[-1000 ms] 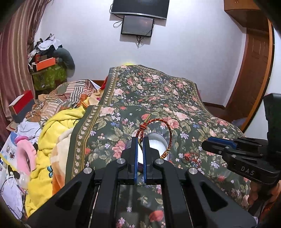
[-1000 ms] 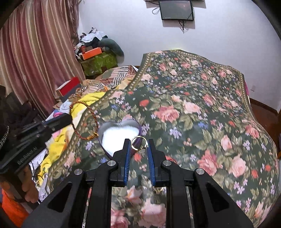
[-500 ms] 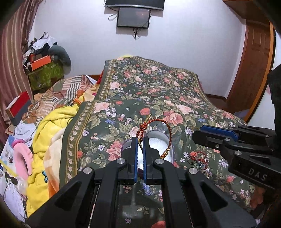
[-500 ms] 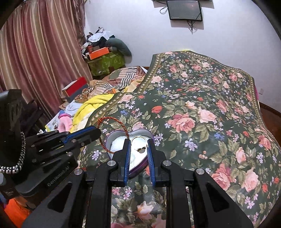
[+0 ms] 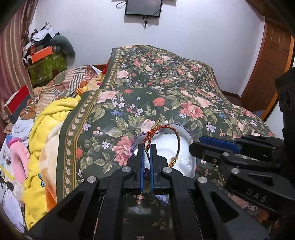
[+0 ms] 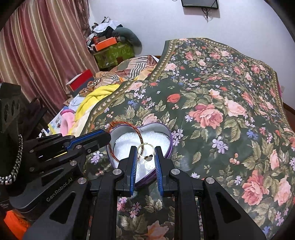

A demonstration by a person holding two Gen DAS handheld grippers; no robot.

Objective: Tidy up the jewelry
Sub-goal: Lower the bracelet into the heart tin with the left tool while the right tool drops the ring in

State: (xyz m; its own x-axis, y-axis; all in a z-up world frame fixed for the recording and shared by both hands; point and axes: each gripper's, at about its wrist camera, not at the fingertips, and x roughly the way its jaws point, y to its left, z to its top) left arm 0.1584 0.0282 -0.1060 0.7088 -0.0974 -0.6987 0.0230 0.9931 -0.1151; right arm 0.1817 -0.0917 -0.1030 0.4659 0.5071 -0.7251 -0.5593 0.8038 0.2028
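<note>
A heart-shaped tin (image 6: 168,133) with white padding lies open on the floral bedspread; its rim (image 5: 186,130) shows in the left wrist view too. My left gripper (image 5: 147,147) is shut on a red-and-gold braided cord bracelet (image 5: 178,138), which arcs over the tin. From the right wrist view the same bracelet (image 6: 139,135) hangs above the tin's left lobe, beside the left gripper (image 6: 103,137). My right gripper (image 6: 146,152) is shut on a thin gold ring (image 6: 144,145), held just over the padding. The right gripper (image 5: 197,145) enters the left wrist view from the right.
The floral bedspread (image 6: 221,103) covers the bed. Yellow and striped blankets (image 5: 49,118) are heaped along its left side. Boxes and clothes (image 6: 110,44) are piled by the curtain. A wooden door (image 5: 267,55) stands at the right, a screen (image 5: 142,7) on the wall.
Both grippers have come down and forward over the heart tin. The bracelet and the ring, earlier short of it, now hang above the white padding. Neither grip has changed.
</note>
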